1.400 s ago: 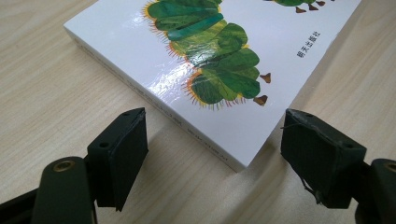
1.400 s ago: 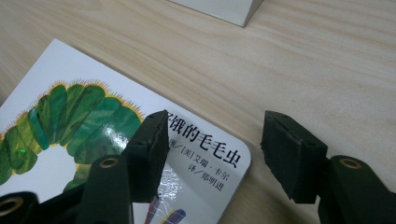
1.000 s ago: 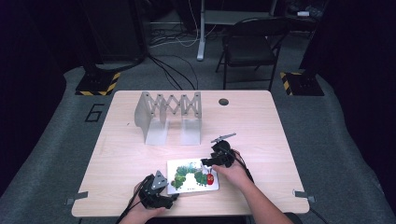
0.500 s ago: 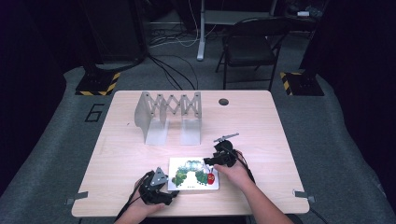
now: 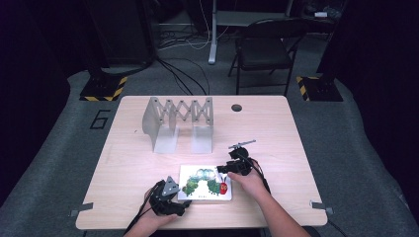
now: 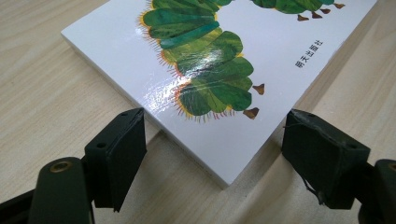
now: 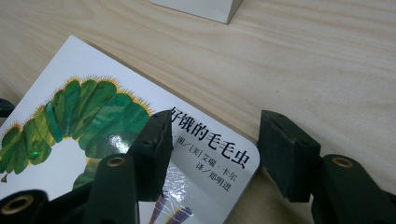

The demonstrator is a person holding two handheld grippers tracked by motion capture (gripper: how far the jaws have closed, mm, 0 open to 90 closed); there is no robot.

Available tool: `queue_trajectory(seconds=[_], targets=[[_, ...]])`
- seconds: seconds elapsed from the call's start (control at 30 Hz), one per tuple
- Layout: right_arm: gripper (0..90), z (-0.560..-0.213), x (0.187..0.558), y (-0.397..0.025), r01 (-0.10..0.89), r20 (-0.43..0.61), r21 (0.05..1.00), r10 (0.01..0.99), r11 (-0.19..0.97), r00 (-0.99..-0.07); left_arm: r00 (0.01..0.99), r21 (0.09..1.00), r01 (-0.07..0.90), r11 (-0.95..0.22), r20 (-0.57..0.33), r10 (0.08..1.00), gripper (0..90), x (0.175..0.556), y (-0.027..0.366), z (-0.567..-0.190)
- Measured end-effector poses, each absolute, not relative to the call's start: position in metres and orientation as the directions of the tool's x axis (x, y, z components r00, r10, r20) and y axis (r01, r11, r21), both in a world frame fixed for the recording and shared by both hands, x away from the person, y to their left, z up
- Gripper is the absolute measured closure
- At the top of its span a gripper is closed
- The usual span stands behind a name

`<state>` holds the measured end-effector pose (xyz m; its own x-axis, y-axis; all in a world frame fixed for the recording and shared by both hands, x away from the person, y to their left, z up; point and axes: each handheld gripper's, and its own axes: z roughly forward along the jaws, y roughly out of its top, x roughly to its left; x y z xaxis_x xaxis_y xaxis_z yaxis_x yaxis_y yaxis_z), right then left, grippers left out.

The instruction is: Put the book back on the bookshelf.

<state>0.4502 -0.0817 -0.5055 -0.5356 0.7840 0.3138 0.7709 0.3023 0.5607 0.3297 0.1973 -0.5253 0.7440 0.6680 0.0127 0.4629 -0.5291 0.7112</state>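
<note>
A white picture book (image 5: 205,183) with a green caterpillar on its cover lies flat near the table's front edge. My left gripper (image 5: 182,201) sits at the book's near left corner. In the left gripper view that corner of the book (image 6: 196,60) pokes between the jaws of the left gripper (image 6: 215,140), which stand open and wide apart. My right gripper (image 5: 222,170) is at the book's far right corner. In the right gripper view the right gripper (image 7: 217,135) is open, one jaw over the book (image 7: 93,116) cover, the other beyond its rounded corner.
A grey expanding rack (image 5: 178,121) stands upright at the back left of the table (image 5: 276,133); its foot (image 7: 201,7) lies just beyond the book. A round cable hole (image 5: 236,107) is at the far edge. A folding chair (image 5: 262,49) stands behind the table.
My left gripper has edged forward and right, up to the book's corner. The right gripper and the book have hardly moved.
</note>
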Motion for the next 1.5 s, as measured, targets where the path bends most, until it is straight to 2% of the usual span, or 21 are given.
queue_trajectory(seconds=[0.37, 0.67, 1.03, 1.37, 1.5], targets=[[42.9, -0.505, 0.453, -0.088, 0.800, 0.352, 0.545, 0.797, 0.252, -0.491, 0.737, 0.713, 0.463, -0.527, 0.021, 0.676, 21.6, 0.327, 0.197, -0.525], [43.0, -0.504, 0.452, -0.086, 0.794, 0.359, 0.547, 0.782, 0.265, -0.509, 0.727, 0.709, 0.480, -0.517, 0.009, 0.687, 21.6, 0.325, 0.195, -0.525], [43.4, -0.505, 0.454, -0.090, 0.817, 0.392, 0.526, 0.785, 0.236, -0.479, 0.729, 0.715, 0.471, -0.516, 0.013, 0.684, 21.6, 0.323, 0.193, -0.526], [43.8, -0.503, 0.455, -0.095, 0.829, 0.455, 0.530, 0.764, 0.180, -0.457, 0.734, 0.711, 0.473, -0.520, 0.008, 0.679, 17.1, 0.322, 0.191, -0.526], [45.3, -0.503, 0.456, -0.095, 0.829, 0.444, 0.525, 0.769, 0.191, -0.459, 0.726, 0.717, 0.470, -0.515, 0.018, 0.687, 17.0, 0.322, 0.190, -0.527]])
